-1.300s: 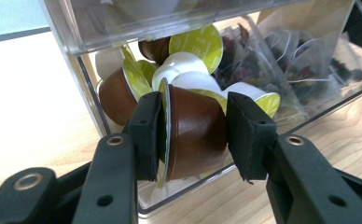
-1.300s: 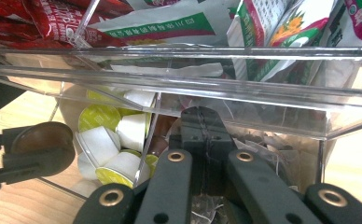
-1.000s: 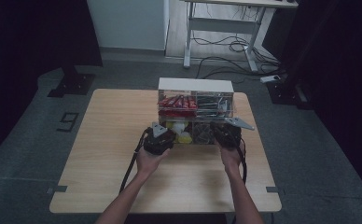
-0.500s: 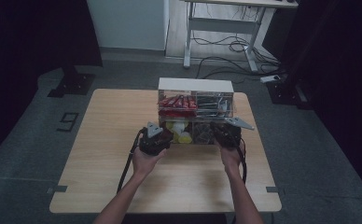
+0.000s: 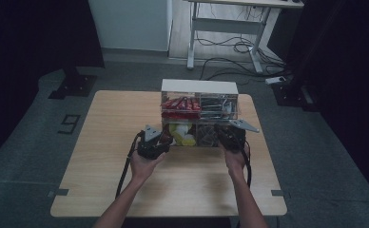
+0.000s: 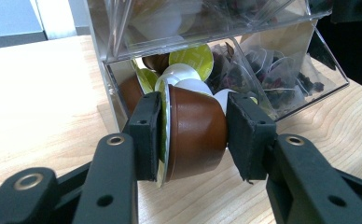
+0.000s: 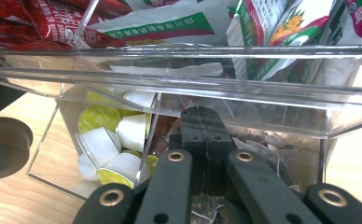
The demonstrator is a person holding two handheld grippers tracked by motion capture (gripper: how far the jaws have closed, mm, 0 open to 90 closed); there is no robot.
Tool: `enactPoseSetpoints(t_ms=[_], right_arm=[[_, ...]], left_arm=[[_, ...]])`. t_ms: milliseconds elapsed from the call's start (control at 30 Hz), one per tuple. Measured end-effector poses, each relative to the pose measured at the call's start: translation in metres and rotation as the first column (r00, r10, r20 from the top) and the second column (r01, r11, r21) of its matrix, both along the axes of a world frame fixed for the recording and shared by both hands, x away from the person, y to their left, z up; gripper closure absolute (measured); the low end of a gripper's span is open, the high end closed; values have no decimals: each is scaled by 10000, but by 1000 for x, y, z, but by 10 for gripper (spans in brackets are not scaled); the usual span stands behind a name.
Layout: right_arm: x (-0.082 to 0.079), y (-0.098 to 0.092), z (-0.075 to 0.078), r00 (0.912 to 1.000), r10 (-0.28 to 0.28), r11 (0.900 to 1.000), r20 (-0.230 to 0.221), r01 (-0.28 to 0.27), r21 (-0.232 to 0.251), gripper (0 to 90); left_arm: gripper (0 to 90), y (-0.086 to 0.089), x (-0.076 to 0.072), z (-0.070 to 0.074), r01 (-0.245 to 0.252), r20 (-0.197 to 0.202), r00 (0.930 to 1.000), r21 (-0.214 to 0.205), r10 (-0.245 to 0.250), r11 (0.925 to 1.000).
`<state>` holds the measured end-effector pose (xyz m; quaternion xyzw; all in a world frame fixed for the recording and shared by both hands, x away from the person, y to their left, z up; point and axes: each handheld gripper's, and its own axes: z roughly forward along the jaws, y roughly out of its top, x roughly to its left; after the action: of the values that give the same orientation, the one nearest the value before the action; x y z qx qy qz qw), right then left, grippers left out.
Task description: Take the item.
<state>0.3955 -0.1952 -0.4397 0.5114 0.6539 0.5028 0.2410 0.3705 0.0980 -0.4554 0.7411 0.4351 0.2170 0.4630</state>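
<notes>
A clear plastic organizer [image 5: 199, 88] stands at the back middle of the wooden table [image 5: 101, 142]. My left gripper [image 6: 192, 130] is shut on a brown coffee capsule [image 6: 198, 140] lying on its side, just outside the lower left bin of white and yellow capsules [image 6: 184, 60]. In the high view the left gripper [image 5: 162, 138] sits at the bin's front left corner. The right gripper [image 7: 200, 126] reaches into the lower right bin of tea bags [image 6: 281, 74], pads pressed together with a thin tea bag thread [image 7: 208, 140] in the seam. From above, the right gripper [image 5: 219, 130] is at that bin's mouth.
The upper compartments hold red packets [image 5: 180, 105] on the left and green-and-white sachets [image 7: 263, 23] on the right. Bare tabletop lies to the left and toward the person. Desk legs and cables [image 5: 230, 47] are on the floor behind the table.
My left gripper has drawn slightly left and back from the capsule bin with the brown capsule in it. The right gripper has stayed where it was.
</notes>
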Motion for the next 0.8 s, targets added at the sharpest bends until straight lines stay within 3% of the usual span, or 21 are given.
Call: enactPoseSetpoints(t_ms=[800], right_arm=[[-1,0,0,10000,-15,10000,2,15,-20,889]], left_arm=[[578,24,-10,-2,-244,208,9995,-194,248,9995]])
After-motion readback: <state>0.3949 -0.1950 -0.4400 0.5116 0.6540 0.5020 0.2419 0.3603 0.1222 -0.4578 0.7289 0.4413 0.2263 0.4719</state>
